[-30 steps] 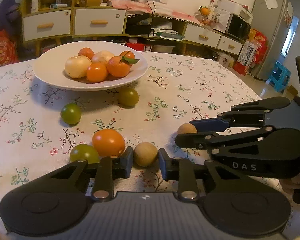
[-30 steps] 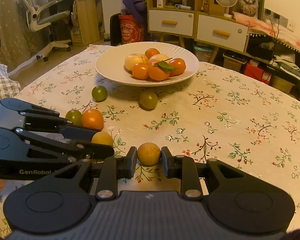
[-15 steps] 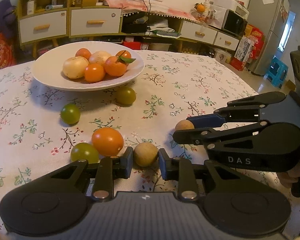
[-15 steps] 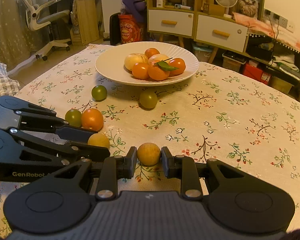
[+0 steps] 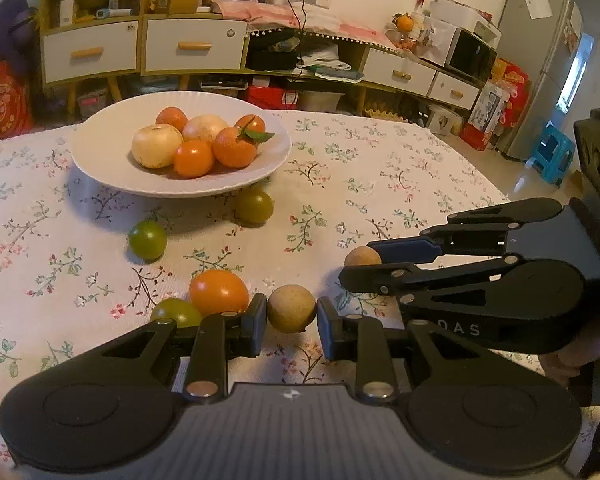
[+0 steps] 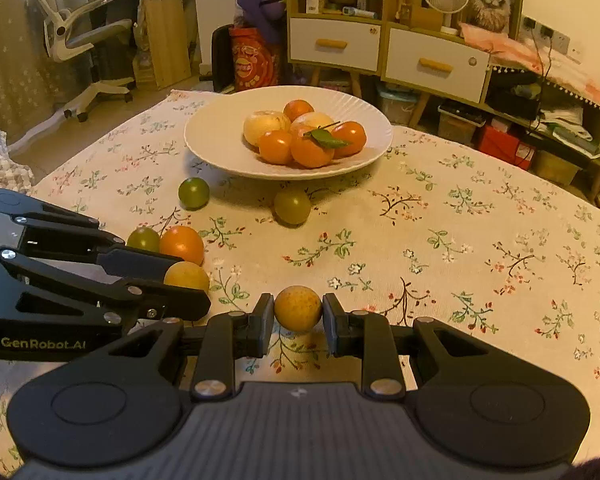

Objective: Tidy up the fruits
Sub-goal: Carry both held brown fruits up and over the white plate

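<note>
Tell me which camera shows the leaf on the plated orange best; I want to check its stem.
The right wrist view: the leaf faces the camera, lying flat across the front orange on the plate, stem visible. The left wrist view shows the leaf edge-on, smaller, poking out sideways.

White plate (image 5: 100, 168); floral cream tablecloth (image 5: 380, 184); black grippers.
</note>
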Demonstrator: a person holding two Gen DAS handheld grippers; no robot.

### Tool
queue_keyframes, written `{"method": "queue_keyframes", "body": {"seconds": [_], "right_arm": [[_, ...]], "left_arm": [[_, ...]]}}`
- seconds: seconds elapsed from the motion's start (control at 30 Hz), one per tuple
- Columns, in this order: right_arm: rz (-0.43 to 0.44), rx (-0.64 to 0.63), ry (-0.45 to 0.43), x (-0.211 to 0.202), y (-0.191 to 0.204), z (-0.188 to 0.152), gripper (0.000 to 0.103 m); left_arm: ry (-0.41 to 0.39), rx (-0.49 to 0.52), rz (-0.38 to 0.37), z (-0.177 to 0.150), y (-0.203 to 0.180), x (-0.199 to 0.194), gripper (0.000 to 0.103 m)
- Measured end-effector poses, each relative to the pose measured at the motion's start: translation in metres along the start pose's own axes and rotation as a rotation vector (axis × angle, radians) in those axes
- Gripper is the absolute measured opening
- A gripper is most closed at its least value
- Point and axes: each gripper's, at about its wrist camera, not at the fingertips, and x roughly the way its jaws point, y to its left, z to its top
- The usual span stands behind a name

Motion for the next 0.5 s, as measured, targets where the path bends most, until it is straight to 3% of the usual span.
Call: {"method": "queue_keyframes", "body": {"seconds": [0.5], "right_arm": [[-0.02, 0.017, -0.036, -0.005, 0.004, 0.026, 0.023]], "left_arm": [[-0.06, -0.051, 0.015, 0.03, 0.014, -0.019, 0.011]]}}
